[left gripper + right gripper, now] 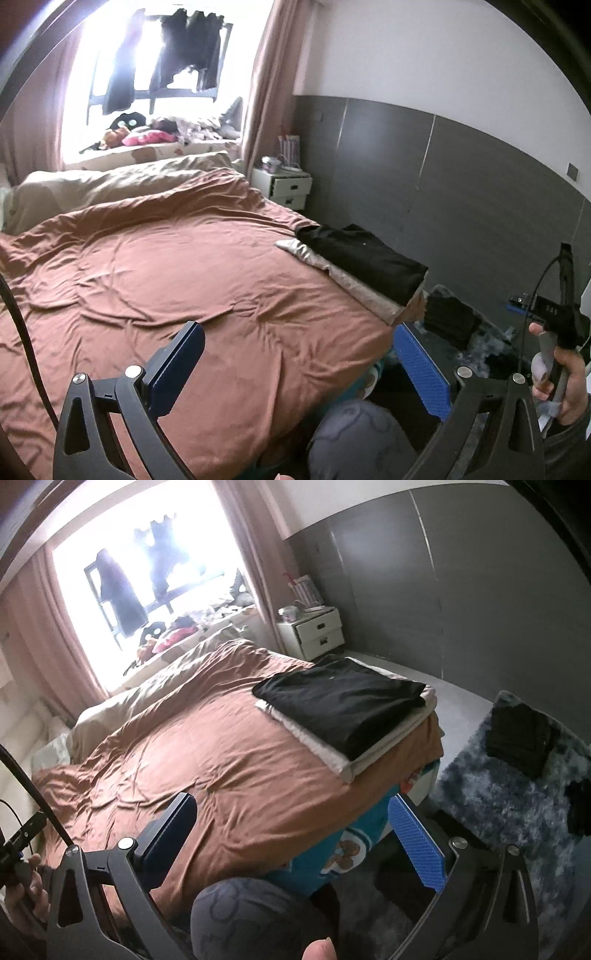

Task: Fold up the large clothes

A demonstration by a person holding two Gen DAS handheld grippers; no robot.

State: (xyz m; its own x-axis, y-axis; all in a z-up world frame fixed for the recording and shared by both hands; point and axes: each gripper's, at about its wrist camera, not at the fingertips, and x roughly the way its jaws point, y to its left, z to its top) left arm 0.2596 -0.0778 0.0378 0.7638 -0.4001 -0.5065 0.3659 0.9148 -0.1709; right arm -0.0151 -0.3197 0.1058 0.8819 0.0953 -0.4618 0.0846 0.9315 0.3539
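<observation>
Rust-brown cover (pixel 229 760) on the bed, a black folded top (pixel 343 705) over a cream one (pixel 388 749). Right of the jaws, a mottled blue-grey rug (pixel 498 794). Blue ribbed pads (pixel 417 845). Pink curtains (pixel 266 74), grey wall panels (pixel 461 177), white nightstand (pixel 284 188).

The left gripper (pixel 295 363) hangs with its blue-padded fingers spread wide, nothing between them. The right gripper (pixel 291 836) gapes likewise, empty. The right hand (pixel 563 382) grips its handle; a knee (pixel 255 919), probably the person's, shows below.
</observation>
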